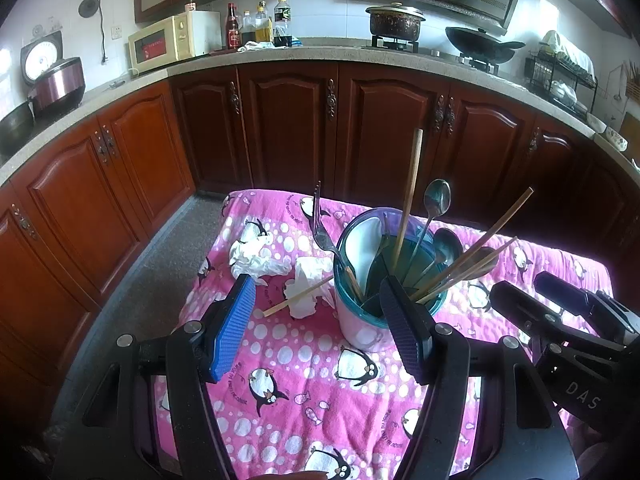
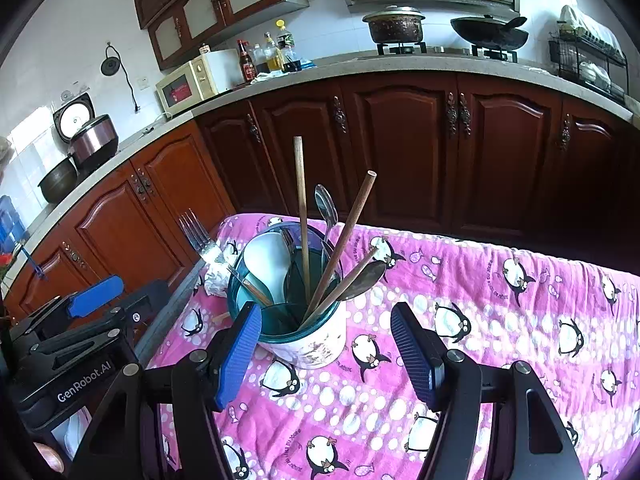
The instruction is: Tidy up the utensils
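Note:
A white utensil holder [image 1: 360,326] with a teal rim stands on the pink penguin cloth [image 1: 304,376]. It holds wooden chopsticks [image 1: 408,200], metal spoons [image 1: 437,198], a fork [image 1: 320,232] and a white spoon [image 1: 366,246]. One loose chopstick [image 1: 298,301] lies on the cloth left of the holder, over a tissue. My left gripper [image 1: 316,300] is open and empty, just in front of the holder. In the right wrist view the holder [image 2: 308,340] sits between the fingers of my right gripper [image 2: 326,328], which is open and empty.
Two crumpled tissues [image 1: 256,258] lie on the cloth left of the holder. The right gripper's body [image 1: 580,332] shows at the right of the left view. Wooden kitchen cabinets [image 1: 288,120] and a counter with a microwave [image 1: 172,42] stand behind the table.

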`<state>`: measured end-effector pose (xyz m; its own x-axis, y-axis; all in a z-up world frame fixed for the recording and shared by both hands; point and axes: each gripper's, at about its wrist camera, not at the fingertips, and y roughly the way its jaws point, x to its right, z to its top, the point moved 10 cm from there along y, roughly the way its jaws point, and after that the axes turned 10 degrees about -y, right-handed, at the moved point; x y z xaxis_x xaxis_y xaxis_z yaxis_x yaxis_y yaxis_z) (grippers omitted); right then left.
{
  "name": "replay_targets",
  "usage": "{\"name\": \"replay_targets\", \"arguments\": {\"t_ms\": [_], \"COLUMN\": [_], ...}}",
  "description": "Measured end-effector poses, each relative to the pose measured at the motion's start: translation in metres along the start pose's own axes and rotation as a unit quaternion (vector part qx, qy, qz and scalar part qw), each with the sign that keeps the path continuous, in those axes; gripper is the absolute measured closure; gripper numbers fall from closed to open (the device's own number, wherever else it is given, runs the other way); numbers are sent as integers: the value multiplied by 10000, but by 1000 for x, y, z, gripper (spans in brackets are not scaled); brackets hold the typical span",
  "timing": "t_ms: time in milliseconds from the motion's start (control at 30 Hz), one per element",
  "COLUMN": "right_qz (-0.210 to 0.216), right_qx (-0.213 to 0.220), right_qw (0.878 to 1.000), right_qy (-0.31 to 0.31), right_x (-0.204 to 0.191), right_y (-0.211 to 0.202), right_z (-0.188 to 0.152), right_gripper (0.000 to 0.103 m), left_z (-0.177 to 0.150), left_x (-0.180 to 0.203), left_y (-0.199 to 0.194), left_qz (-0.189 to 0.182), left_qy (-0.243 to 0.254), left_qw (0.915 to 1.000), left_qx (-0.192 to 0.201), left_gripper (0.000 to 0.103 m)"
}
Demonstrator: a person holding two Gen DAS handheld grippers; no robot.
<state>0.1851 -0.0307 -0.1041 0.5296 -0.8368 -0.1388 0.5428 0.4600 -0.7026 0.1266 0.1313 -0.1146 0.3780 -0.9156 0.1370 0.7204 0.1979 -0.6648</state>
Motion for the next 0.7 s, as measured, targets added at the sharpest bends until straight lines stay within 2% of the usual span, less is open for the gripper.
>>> {"name": "replay_targets", "arguments": {"t_ms": [700], "right_qz": [35], "right_qx": [-8], "right_qw": [10000], "right_qy": [-71], "right_x": [-7], "right_y": [1], "right_z": [2], "right_gripper": [38], "left_z": [1], "left_x": [0], "left_y": [-2], "left_qz": [15], "left_qy": [-5], "left_qw": [10000], "left_qx": [15], "left_gripper": [38]}}
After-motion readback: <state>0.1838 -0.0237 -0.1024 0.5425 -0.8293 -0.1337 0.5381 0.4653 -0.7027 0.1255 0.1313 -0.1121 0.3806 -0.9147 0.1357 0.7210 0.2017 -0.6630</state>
